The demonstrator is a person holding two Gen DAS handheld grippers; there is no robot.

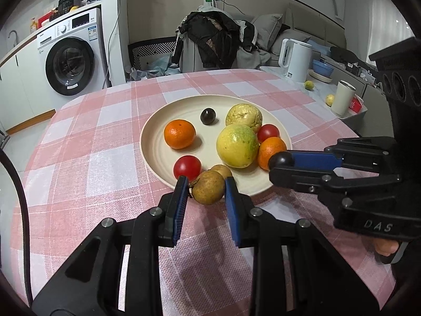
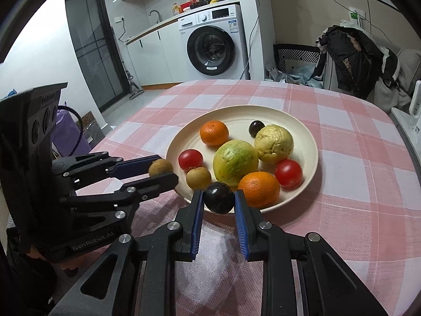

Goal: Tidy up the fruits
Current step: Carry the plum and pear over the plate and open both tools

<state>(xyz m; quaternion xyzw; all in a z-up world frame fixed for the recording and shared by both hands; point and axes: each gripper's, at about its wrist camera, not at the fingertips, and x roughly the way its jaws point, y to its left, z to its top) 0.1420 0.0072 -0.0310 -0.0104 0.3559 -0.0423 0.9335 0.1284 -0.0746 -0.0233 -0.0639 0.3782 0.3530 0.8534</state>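
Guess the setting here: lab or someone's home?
Most likely a lived-in home: a washing machine under a kitchen-style counter with a faucet, clothes heaped over a chair, and an electric kettle.

1. I read even, fairly bright indoor light from overhead in both wrist views.
2. Fruits cast short soft shadows on the plate (image 1: 155,142).
3. Strong fisheye bending, black vignette at the corners.
4. Centre sharp; slight glare on the tomatoes (image 2: 288,172).
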